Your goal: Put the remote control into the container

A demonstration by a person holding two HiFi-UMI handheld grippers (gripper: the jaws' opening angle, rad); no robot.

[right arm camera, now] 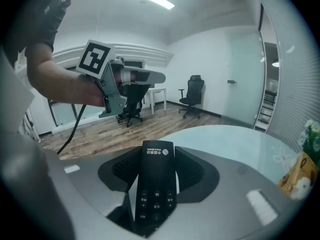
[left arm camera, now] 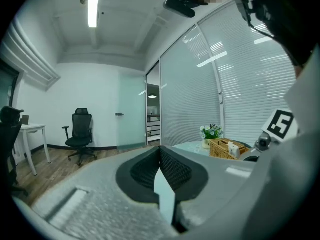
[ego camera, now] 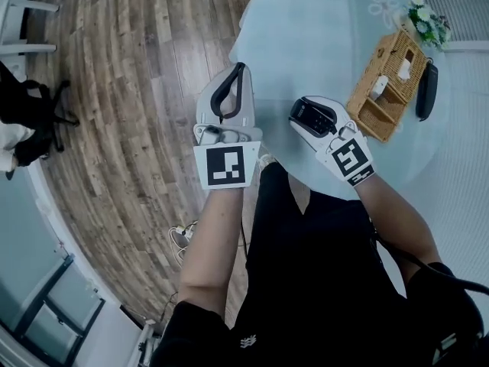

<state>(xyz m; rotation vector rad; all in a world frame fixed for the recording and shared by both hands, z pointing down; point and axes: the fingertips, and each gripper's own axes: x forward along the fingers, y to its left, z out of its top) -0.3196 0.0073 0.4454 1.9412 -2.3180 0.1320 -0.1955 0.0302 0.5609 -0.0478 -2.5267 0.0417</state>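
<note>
Gripping a slim black plastic remote control (right arm camera: 156, 179) lengthwise in the right gripper (ego camera: 312, 115) jaws, raised over the pale round glass surface (ego camera: 321, 29), well apart from the compartmented woven wicker container (ego camera: 386, 82). Holding the left gripper (ego camera: 242, 71) jaws closed on nothing, near the surface's edge.

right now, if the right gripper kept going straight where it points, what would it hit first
Probably the table top: the right gripper, shut on the remote control, tilts down toward it. The wicker basket lies off to the right. Depth is unclear.
</note>
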